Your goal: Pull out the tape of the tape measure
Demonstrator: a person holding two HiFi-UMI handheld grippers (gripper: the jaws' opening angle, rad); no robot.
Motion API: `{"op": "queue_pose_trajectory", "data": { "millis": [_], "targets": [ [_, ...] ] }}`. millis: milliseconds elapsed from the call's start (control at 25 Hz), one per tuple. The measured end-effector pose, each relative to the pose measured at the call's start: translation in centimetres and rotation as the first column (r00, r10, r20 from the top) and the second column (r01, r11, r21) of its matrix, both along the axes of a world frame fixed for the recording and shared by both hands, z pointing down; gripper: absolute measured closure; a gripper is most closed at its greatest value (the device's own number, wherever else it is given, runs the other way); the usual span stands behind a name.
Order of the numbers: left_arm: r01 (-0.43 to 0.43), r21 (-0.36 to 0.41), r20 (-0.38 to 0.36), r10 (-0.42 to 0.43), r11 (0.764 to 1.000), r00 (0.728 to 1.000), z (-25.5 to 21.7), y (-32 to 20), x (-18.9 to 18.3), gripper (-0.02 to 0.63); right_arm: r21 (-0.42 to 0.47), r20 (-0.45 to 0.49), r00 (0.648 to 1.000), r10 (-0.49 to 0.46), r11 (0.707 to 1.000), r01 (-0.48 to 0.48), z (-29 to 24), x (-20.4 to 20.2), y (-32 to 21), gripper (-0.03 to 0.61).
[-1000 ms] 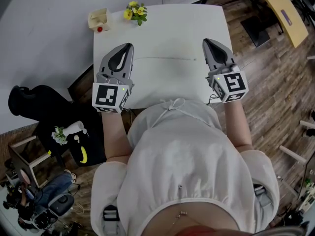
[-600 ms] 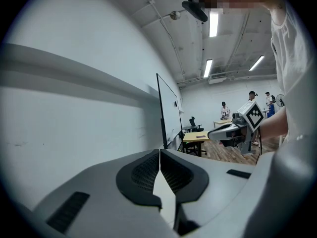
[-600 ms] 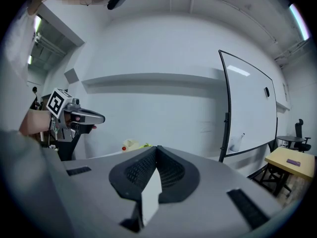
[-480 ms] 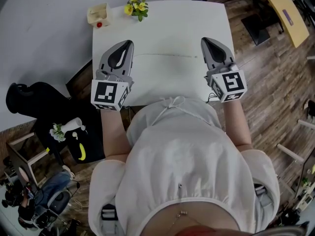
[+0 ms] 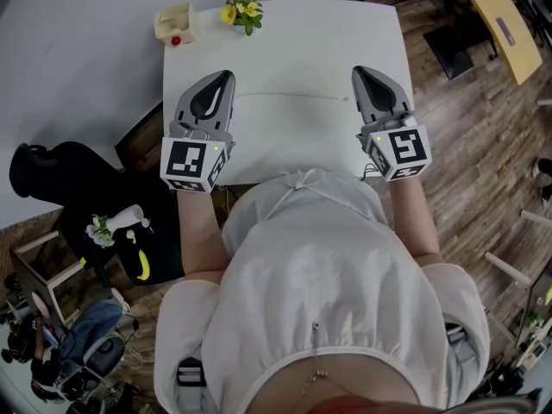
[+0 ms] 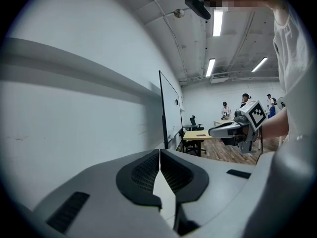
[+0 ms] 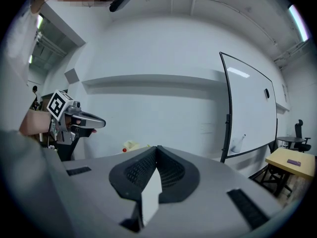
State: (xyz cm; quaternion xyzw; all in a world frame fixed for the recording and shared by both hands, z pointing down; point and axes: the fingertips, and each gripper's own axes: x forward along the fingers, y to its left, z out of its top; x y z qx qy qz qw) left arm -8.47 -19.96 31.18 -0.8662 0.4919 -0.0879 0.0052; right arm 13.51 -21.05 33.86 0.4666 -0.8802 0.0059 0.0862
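Observation:
No tape measure shows in any view. My left gripper [image 5: 226, 76] hovers over the left part of the white table [image 5: 293, 50]. Its jaws are shut with nothing between them, as the left gripper view [image 6: 159, 152] shows. My right gripper [image 5: 358, 72] hovers over the table's right part, also shut and empty [image 7: 156, 148]. A thin faint line [image 5: 293, 97] runs across the tabletop between the two grippers; I cannot tell what it is. Each gripper view shows the other gripper off to the side: the right gripper [image 6: 237, 128] and the left gripper [image 7: 74, 120].
A small cream box with a red dot [image 5: 175, 24] and a bunch of yellow flowers [image 5: 241, 11] stand at the table's far left edge. A black seat with a bottle and a banana [image 5: 129, 248] is left of me. A yellow desk [image 5: 500, 24] stands far right.

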Motion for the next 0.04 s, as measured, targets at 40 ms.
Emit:
{"op": "queue_pose_trajectory", "data": {
  "millis": [40],
  "targets": [
    [0.002,-0.002,-0.001,-0.002,1.0,1.0,0.05,-0.04,-0.09,0.591,-0.001,0.0,1.0,-0.001,1.0,0.001,0.04,-0.11,0.04,0.578]
  ]
}}
